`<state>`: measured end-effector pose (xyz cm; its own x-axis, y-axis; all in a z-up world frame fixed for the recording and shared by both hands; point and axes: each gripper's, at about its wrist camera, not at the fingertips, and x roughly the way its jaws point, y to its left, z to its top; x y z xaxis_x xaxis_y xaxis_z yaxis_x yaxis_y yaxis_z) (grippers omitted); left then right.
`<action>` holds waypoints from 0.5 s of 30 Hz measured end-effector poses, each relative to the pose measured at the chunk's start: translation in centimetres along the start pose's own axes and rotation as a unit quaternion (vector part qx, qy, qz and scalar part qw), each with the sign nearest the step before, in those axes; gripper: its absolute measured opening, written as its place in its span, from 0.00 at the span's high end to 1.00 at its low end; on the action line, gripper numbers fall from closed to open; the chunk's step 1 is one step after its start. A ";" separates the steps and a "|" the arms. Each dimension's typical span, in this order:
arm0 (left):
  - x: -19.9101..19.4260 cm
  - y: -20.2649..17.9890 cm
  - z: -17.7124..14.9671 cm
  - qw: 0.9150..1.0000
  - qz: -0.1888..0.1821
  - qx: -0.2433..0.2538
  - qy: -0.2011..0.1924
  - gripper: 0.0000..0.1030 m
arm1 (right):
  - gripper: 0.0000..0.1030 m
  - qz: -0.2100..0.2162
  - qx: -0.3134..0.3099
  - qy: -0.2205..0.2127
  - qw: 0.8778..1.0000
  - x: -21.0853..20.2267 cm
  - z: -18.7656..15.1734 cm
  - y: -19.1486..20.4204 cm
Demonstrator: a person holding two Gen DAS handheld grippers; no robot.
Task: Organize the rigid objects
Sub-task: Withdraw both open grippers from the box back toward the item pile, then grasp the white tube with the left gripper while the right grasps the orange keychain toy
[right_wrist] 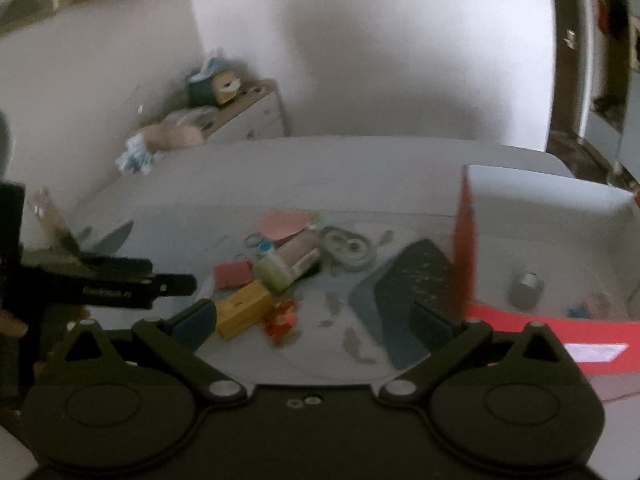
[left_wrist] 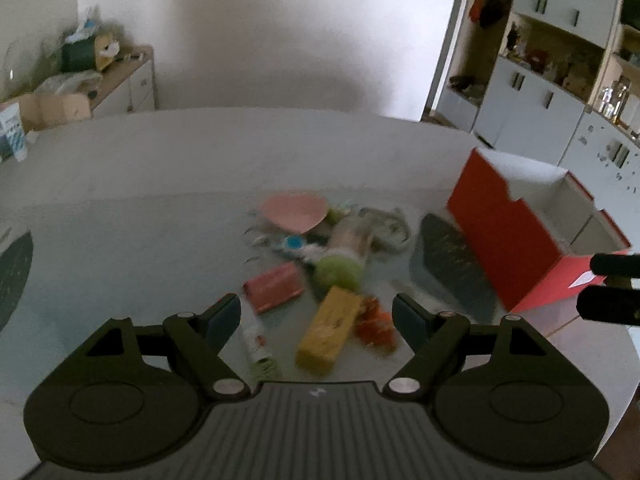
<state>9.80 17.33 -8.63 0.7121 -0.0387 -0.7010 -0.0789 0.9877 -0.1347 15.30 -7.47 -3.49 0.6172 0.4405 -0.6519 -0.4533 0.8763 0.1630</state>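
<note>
A pale grey desk [left_wrist: 120,184] fills the dim room, white wall behind; a jumble lies mid-desk: pink round plate [left_wrist: 294,210], yellow rectangular block [left_wrist: 330,328], pink flat packet [left_wrist: 274,286], green round ball [left_wrist: 338,272]; a red open cardboard box [left_wrist: 504,232] stands just right of it; white cupboards [left_wrist: 532,96] beyond; left gripper [left_wrist: 316,318] and right gripper [right_wrist: 316,320] both gape empty above the clutter.

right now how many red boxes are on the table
1: the red box stands open at the table's right side, right of the pile, beside the dark mat. The pile is blurred, so something small and red-sided could be hidden there.
</note>
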 end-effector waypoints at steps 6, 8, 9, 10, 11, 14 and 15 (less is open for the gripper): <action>1.1 2.7 -0.8 1.000 0.021 -0.013 0.011 0.20 | 0.01 -0.013 -0.022 0.026 0.999 3.4 -0.3 1.4; 1.8 3.3 -1.1 0.999 0.026 -0.014 0.018 0.20 | 0.02 -0.015 -0.031 0.035 0.999 4.3 -0.5 1.9; 2.2 3.7 -1.3 0.999 0.027 -0.017 0.026 0.20 | 0.03 -0.016 -0.036 0.040 0.998 4.9 -0.6 2.1; 2.6 3.9 -1.5 0.999 0.027 -0.020 0.032 0.20 | 0.03 -0.016 -0.041 0.045 0.998 5.3 -0.7 2.2; 3.0 4.1 -1.7 0.999 0.027 -0.024 0.039 0.20 | 0.04 -0.016 -0.045 0.050 0.998 5.8 -0.8 2.4; 4.1 4.6 -2.3 0.998 0.028 -0.029 0.054 0.20 | 0.07 -0.013 -0.062 0.065 0.996 7.1 -1.2 3.0; 4.4 4.8 -2.4 0.997 0.030 -0.030 0.058 0.20 | 0.08 -0.012 -0.069 0.071 0.995 7.6 -1.3 3.2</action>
<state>10.87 21.52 -14.04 0.6194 -0.0009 -0.7851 -0.1622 0.9783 -0.1291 17.71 -1.54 -8.83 0.5368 0.3789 -0.7538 -0.5298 0.8468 0.0484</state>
